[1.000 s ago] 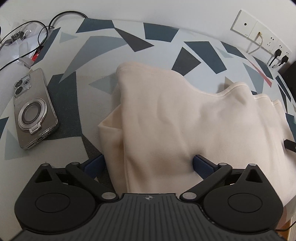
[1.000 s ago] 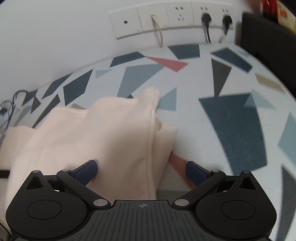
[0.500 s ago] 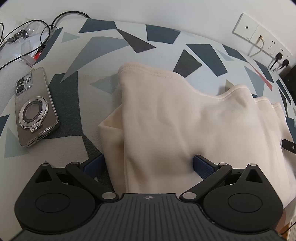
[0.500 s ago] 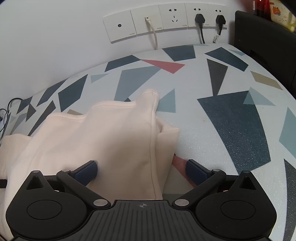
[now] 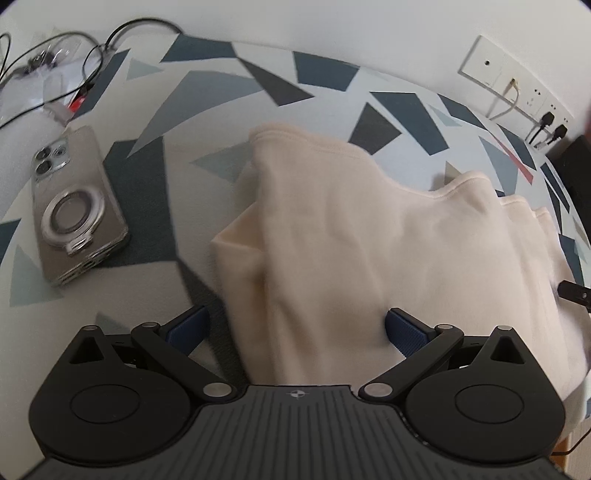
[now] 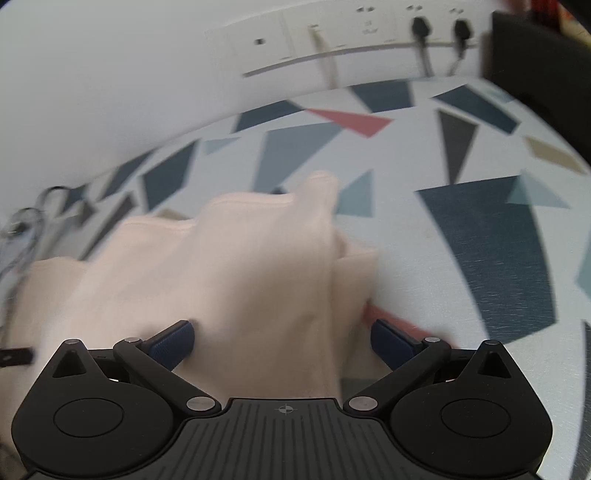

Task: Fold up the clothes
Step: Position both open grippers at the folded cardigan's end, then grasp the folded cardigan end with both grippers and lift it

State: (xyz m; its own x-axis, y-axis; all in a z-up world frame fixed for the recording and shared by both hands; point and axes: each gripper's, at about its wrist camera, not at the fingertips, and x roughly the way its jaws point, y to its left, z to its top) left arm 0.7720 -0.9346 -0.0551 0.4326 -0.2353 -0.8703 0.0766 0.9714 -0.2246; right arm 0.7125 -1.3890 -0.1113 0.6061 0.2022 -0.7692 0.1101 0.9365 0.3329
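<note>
White wall sockets (image 6: 369,33) line the wall behind a table (image 6: 480,236) patterned with blue, grey and red shards, where a cream garment (image 5: 351,240) lies partly folded. Left of it rest a phone (image 5: 70,210) and tangled cables (image 5: 55,55). Both the left gripper (image 5: 295,326) and the right gripper (image 6: 282,341) stand wide apart, each straddling a near corner of the cloth. Compared with half a second earlier, the right view has blurred and the garment's far edge sits closer.
</note>
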